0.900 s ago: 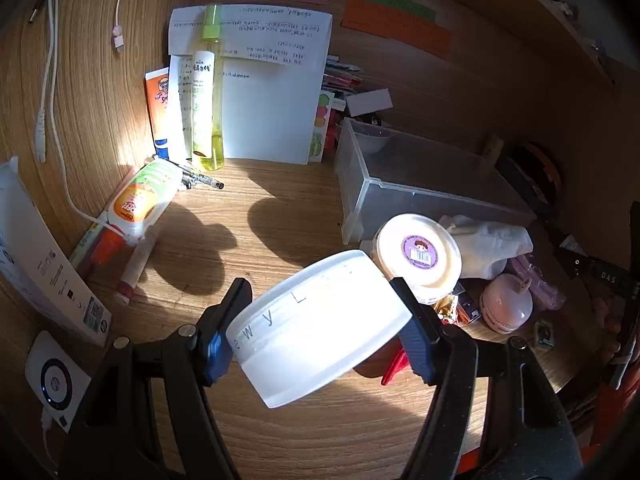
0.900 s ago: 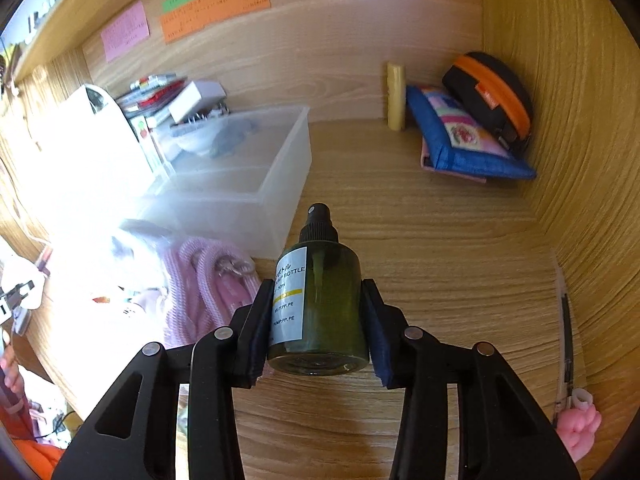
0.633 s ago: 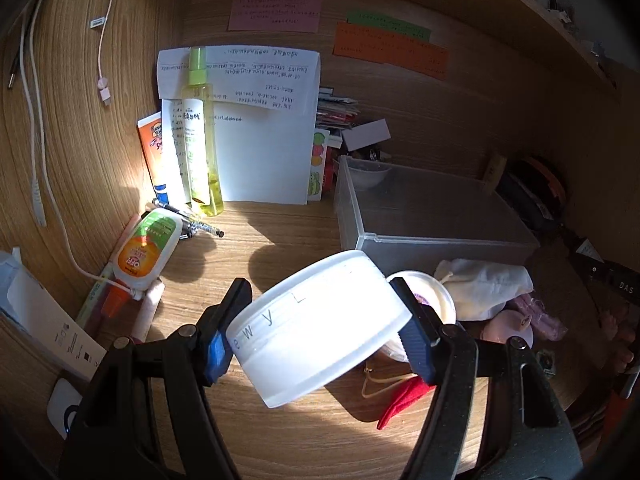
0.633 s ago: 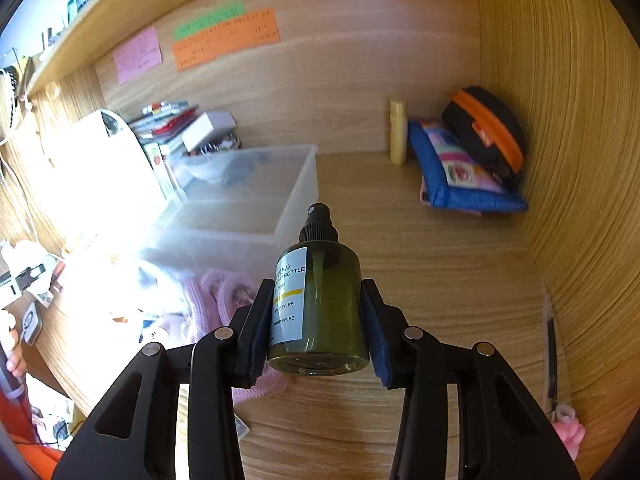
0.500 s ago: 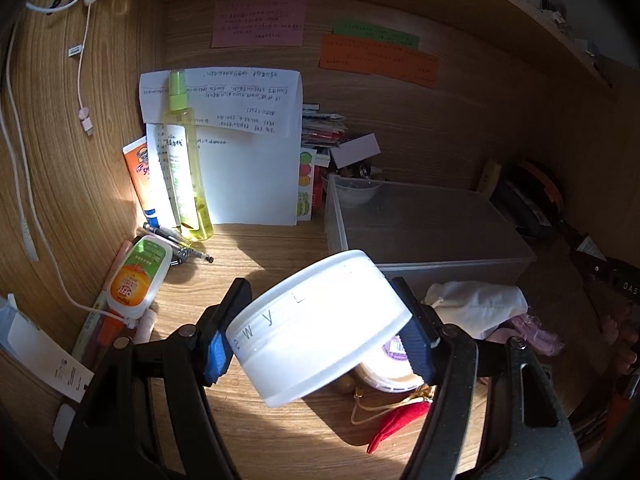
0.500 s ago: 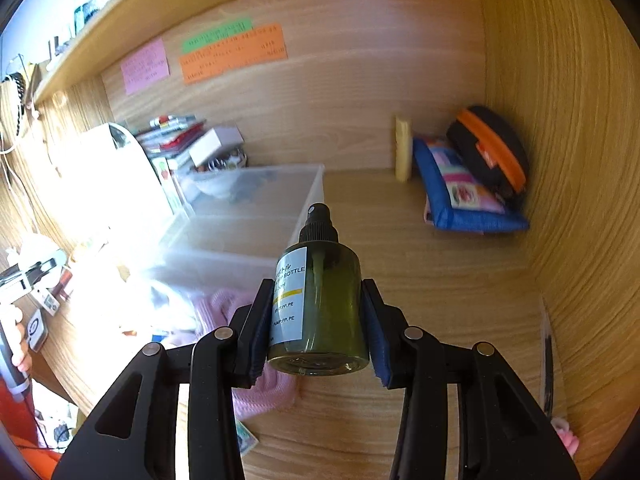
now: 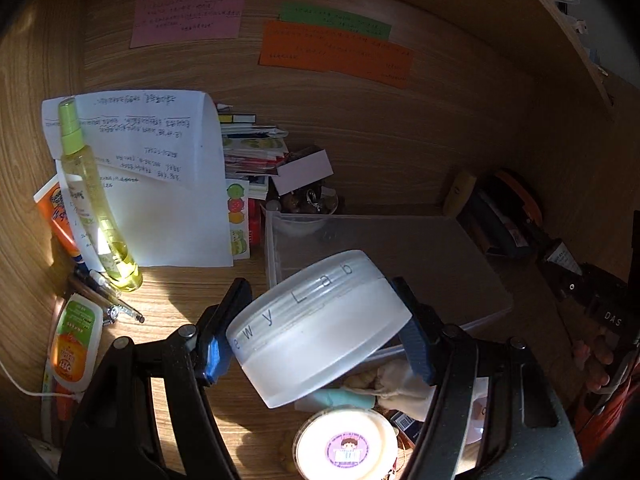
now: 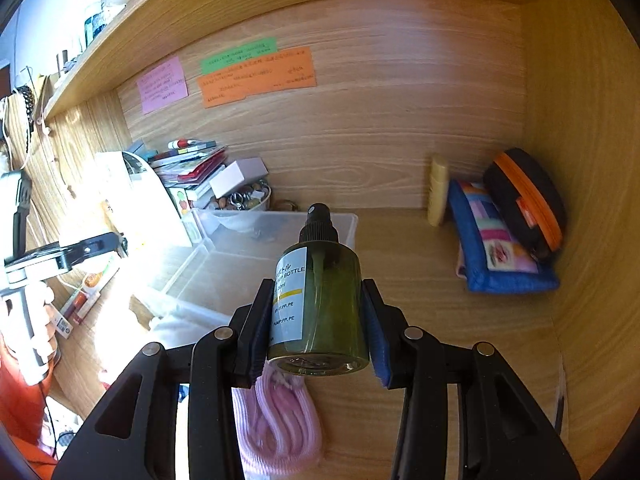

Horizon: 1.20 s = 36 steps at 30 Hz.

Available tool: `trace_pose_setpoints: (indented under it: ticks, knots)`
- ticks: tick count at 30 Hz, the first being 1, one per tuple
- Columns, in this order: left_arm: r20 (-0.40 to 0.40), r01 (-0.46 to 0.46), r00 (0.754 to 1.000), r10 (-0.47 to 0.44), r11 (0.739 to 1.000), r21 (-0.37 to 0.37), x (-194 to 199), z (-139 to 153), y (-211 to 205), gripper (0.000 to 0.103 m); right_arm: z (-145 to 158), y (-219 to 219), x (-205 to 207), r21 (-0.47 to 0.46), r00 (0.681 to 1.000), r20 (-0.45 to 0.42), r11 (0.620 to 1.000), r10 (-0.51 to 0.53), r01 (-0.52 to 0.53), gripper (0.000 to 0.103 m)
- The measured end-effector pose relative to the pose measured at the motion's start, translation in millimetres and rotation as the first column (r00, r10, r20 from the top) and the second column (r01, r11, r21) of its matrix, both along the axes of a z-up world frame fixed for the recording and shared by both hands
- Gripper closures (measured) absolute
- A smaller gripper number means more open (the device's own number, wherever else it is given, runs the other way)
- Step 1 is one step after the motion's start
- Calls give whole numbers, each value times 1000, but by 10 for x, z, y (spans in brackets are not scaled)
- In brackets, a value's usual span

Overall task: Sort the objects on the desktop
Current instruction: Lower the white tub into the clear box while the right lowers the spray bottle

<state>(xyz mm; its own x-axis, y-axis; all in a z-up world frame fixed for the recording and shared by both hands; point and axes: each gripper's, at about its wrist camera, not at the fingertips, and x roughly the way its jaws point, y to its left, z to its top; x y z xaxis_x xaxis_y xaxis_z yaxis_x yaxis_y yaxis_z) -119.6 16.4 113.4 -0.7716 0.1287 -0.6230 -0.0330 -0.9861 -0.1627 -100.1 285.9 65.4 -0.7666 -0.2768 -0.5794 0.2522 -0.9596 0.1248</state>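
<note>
While 2 tongs grip, 1 white jar [image 7: 320, 324], 1 green bottle [image 8: 320, 304].

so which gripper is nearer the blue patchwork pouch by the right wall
Right. The right gripper, holding the green spray bottle, is just left of the blue pouch. The left gripper, holding the white jar, is over the clear bin's far side.

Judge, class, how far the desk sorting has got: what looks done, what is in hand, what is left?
Done: little shows; the clear bin looks nearly empty. In hand: the left hand-held gripper grips a white jar, and the right hand-held gripper grips a green spray bottle. Left: the orange-labelled tube, pens and round tub on the desk.
</note>
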Motion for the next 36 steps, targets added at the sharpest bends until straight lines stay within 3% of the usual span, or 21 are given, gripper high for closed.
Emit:
trace_pose_setpoints:
  ticks: [6, 15, 28, 36]
  knots:
    - [64, 42, 997, -41, 999, -18, -414, -33, 87, 34, 5, -181, -314, 26, 998, 26, 998, 57, -58, 65]
    - [178, 111, 978, -106, 994, -15, -862, -188, 248, 34, -214, -466, -775, 60, 982, 140, 988, 130, -139, 65]
    - [349, 194, 921, -171, 981, -30, -1267, -546, 477, 34, -594, -709, -1122, 138, 950, 262, 967, 172, -213, 65]
    - [402, 253, 894, -200, 964, -82, -1382, -677, 623, 34, -760, -808, -1237, 184, 931, 317, 952, 179, -246, 65]
